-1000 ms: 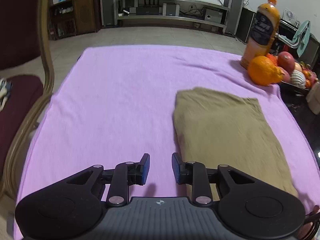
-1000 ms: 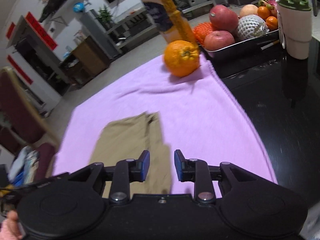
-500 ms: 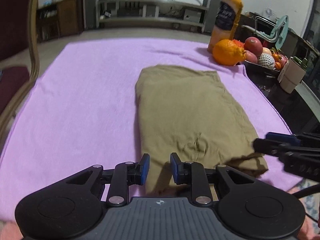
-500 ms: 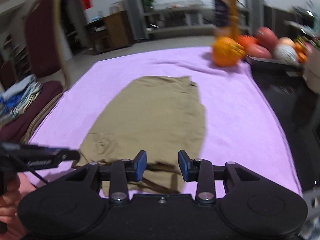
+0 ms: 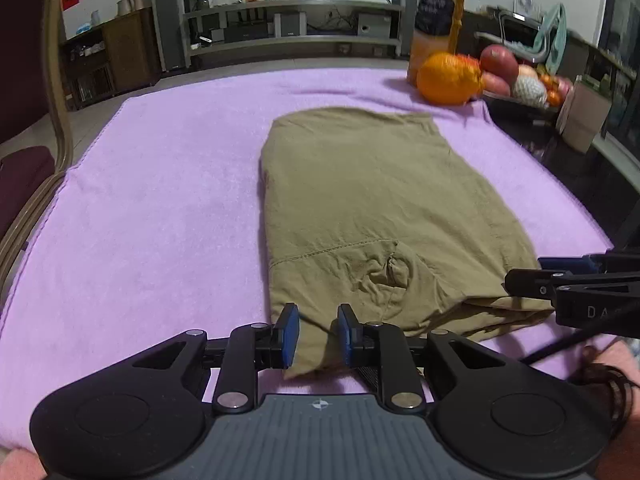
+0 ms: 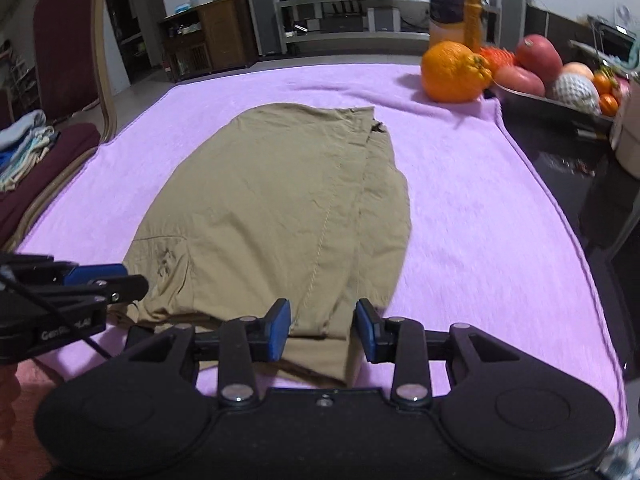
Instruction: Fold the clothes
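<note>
A khaki garment (image 5: 372,200) lies folded into a long strip on the purple cloth (image 5: 160,200), its crumpled near end toward me. My left gripper (image 5: 318,334) is open, with the garment's near left corner between its blue pads. In the right wrist view the same garment (image 6: 280,200) runs away from my right gripper (image 6: 323,328), which is open wider and straddles the near right part of the hem. Each gripper shows in the other's view: the right gripper (image 5: 560,280) low at the garment's right corner, the left gripper (image 6: 100,280) at its left corner.
An orange (image 5: 446,78), a juice bottle (image 5: 438,20) and a fruit tray (image 6: 560,108) stand at the far right corner. A cup (image 5: 584,116) sits on the dark tabletop beside the cloth. A chair (image 6: 68,40) with stacked clothes (image 6: 24,144) is at the left.
Both grippers have swung in and come down to the garment's near end, which now sits between their fingers. The right jaws have spread a little wider.
</note>
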A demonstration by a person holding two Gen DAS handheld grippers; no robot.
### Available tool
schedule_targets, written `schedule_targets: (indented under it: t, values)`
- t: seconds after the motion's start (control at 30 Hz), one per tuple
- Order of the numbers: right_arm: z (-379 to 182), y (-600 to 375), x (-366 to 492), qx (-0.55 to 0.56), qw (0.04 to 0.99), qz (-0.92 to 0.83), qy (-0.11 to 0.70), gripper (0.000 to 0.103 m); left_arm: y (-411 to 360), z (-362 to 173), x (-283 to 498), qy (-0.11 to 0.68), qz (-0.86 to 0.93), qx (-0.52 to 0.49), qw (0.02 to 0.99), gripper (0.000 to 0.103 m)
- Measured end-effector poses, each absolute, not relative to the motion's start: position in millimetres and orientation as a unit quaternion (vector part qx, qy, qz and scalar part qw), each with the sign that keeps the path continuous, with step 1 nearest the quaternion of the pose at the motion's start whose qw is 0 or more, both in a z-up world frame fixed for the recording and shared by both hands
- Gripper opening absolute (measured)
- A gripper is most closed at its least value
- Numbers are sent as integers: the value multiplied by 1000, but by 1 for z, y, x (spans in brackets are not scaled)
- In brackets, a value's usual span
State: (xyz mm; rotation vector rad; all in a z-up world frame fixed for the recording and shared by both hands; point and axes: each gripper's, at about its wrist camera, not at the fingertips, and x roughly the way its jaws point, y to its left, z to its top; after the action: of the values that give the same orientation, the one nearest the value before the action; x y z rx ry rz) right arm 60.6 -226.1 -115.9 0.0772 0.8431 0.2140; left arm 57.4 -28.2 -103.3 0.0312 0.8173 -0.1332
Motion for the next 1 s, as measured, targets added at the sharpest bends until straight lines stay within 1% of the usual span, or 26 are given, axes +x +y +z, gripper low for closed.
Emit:
schedule_targets:
  t: [0.1,0.13,0.17,0.2,0.23,0.37,0.43,0.6,0.7,0.8,0.87,0.9,1.0]
  values:
    - [-102,-235,48,65,914,101,387,34,-15,-89,49,381,-59,-16,922,21]
    - [-99,-237,45,71,917,101,379,32,-13,-88,51,381,-50,-19,923,21]
    - [-97,-236,45,73,918,106,374,25,-12,-89,54,385,-40,-12,922,21]
    - [-95,-236,45,73,920,112,370,23,-12,-91,58,389,-30,-6,921,21]
    - [-95,-233,48,69,920,113,369,23,-13,-96,64,401,-20,0,916,19]
    - [-110,-226,62,57,913,107,391,23,-12,-114,78,438,-9,-3,899,20]
    - [-122,-226,68,56,905,104,409,24,-14,-113,78,439,-8,4,898,20]
    - [-120,-225,64,47,905,102,411,25,-14,-113,77,437,-7,8,899,21]
    - [-118,-229,63,58,904,100,412,29,-10,-112,78,440,-7,0,898,22]
    - [-111,-234,64,73,901,98,415,30,-7,-110,79,444,-7,-8,896,25]
    - [-103,-239,63,85,901,99,413,32,-6,-107,78,445,-7,-12,896,30]
    - [-99,-243,63,95,901,101,411,33,-5,-105,78,446,-8,-13,895,30]
    - [-86,-255,63,127,899,107,406,39,0,-98,77,448,-13,-25,894,33]
